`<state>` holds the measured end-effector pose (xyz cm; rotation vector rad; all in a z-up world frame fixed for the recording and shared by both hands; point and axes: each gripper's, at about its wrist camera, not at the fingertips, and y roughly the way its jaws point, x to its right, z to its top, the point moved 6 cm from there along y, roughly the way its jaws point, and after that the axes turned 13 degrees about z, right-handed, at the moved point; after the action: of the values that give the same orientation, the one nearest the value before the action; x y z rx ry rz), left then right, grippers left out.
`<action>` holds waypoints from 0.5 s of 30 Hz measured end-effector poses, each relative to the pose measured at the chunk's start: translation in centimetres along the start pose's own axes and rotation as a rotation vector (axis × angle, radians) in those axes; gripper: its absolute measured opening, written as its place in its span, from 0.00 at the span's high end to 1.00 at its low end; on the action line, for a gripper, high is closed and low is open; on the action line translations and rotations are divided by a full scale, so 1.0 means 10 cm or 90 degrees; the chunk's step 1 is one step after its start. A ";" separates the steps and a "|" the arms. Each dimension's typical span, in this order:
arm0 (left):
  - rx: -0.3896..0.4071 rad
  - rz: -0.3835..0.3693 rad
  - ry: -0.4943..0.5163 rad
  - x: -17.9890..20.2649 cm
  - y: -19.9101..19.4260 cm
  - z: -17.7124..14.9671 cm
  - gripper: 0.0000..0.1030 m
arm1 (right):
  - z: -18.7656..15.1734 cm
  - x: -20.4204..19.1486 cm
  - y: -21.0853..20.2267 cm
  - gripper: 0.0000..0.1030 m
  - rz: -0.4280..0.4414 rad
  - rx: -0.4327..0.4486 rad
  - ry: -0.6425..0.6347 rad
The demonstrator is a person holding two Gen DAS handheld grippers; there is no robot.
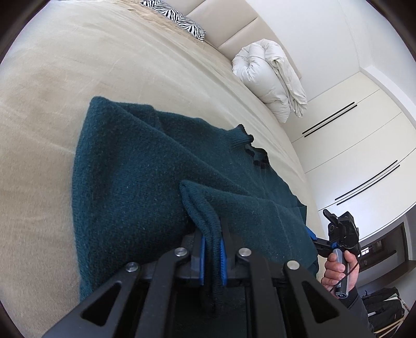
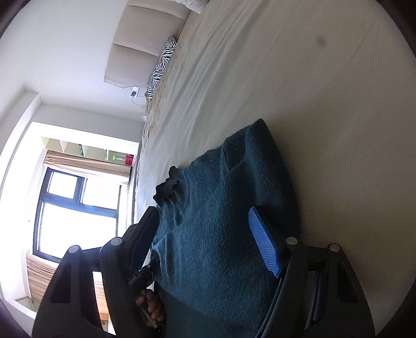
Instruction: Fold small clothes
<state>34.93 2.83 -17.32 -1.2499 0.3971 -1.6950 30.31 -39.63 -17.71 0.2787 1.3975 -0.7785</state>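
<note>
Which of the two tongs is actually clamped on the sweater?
The left tongs: blue pads pinch a folded edge of the sweater. The right tongs gape wide, gripping nothing.

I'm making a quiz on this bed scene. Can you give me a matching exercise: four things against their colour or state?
Things:
1. sweater
2. pillow
3. left gripper
4. right gripper

States:
A. open wide
B. zebra stripes
C. dark teal, lying on the bed
D. shut on knit fabric

Pairs: 1-C, 2-B, 3-D, 4-A
</note>
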 end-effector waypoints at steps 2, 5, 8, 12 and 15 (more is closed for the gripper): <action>0.003 0.001 0.003 0.00 -0.01 -0.01 0.87 | -0.21 -0.01 -0.08 0.31 0.004 -0.014 -0.004; -0.004 -0.005 -0.004 -0.01 -0.01 0.00 0.87 | -0.55 -0.04 -0.23 0.32 0.001 -0.038 -0.021; -0.037 -0.023 -0.039 -0.05 -0.09 0.05 0.85 | -0.81 -0.07 -0.50 0.31 0.003 -0.027 -0.027; 0.045 -0.029 -0.060 -0.12 -0.82 0.10 0.48 | -1.18 -0.22 -1.01 0.30 0.024 0.019 -0.019; 0.093 -0.033 -0.078 -0.25 -1.41 -0.10 0.31 | -1.55 -0.35 -1.34 0.30 0.030 0.042 -0.041</action>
<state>27.08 11.56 -9.08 -1.2574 0.1665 -1.6494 9.92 -38.86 -13.79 0.3337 1.3022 -0.7898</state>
